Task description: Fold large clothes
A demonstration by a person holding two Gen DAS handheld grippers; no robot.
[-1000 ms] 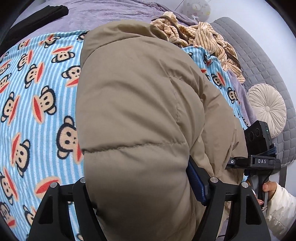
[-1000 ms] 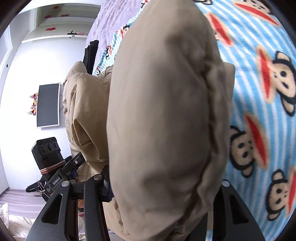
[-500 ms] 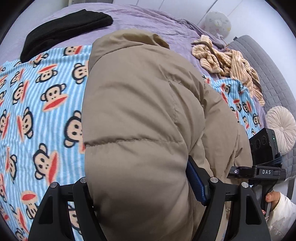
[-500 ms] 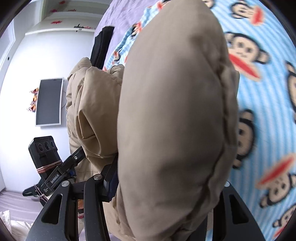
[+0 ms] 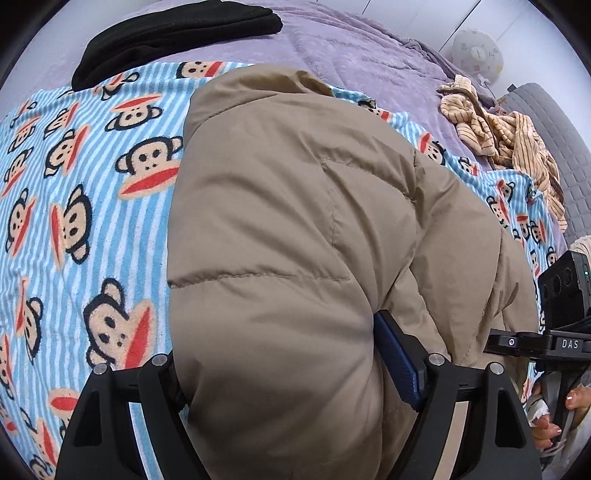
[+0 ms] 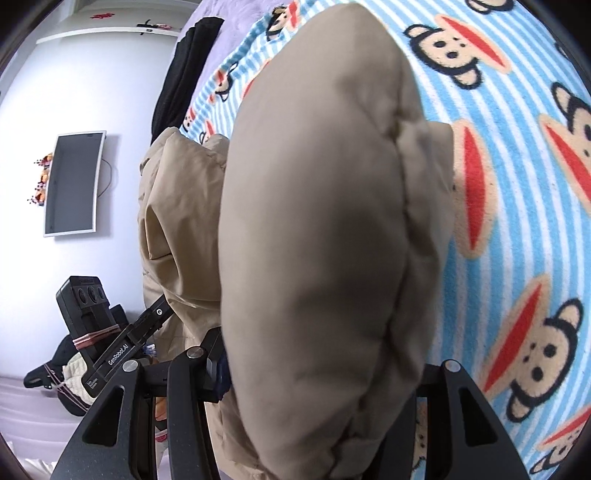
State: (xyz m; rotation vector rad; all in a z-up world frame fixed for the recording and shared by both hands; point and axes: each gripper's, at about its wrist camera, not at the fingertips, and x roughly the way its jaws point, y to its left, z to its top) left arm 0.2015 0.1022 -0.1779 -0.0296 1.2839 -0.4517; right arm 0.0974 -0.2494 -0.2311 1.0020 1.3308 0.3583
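Observation:
A bulky tan puffer jacket (image 5: 295, 221) is folded into a thick bundle over the monkey-print striped blanket (image 5: 74, 221). My left gripper (image 5: 286, 369) has the bundle's near end between its fingers. The blue pad (image 5: 399, 358) still presses the fabric, though the jaws are opening. In the right wrist view the jacket (image 6: 314, 221) fills the frame, and my right gripper (image 6: 321, 373) is shut on its other end. Each gripper's body shows in the other's view, with a person's hand (image 5: 554, 417) on the right one.
The blanket (image 6: 517, 184) lies on a purple bedspread (image 5: 351, 55). A black garment (image 5: 177, 33) lies at the far edge, and a crumpled tan striped garment (image 5: 509, 147) at the right by a grey quilted headboard (image 5: 554, 122). A screen (image 6: 72, 184) hangs on the wall.
Both grippers have carried the jacket bundle sideways across the blanket. The black garment has come into the left wrist view and the striped garment has slid off to the right. Both grips held.

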